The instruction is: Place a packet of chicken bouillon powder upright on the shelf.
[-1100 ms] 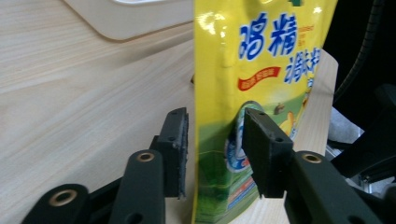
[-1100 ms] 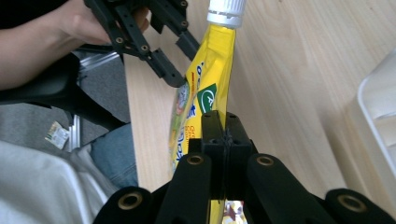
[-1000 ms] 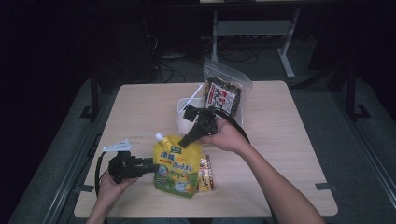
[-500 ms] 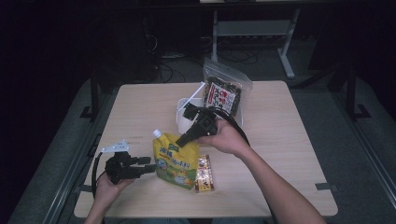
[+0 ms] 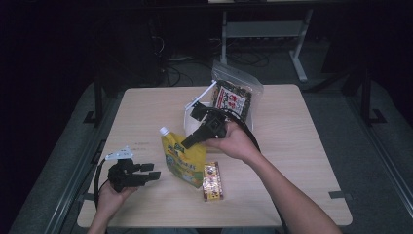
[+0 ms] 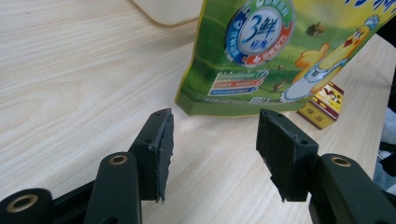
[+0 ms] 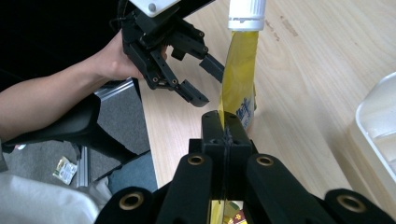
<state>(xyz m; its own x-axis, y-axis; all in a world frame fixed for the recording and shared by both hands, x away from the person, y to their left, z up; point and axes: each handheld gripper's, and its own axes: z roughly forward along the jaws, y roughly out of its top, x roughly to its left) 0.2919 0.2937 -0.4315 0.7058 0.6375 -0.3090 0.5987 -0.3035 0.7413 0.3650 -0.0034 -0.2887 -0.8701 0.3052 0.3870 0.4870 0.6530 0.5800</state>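
Pouch [image 5: 182, 158] upright, pinched in right gripper [image 5: 187, 142]

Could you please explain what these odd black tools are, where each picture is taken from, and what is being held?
A person sits at a wooden table with a hand-held gripper in each hand; each gripper has two black jaws and carries its own camera. One picture looks down from above; the other two look along each gripper's jaws.

The right gripper is shut on the edge of a yellow-green spouted pouch, holding it upright. The left gripper is open; its jaws have just been opening, with nothing between them, and the pouch stands just ahead.

Also on the table: a small red and yellow box beside the pouch, a white tray, and a clear bag of dark snacks.
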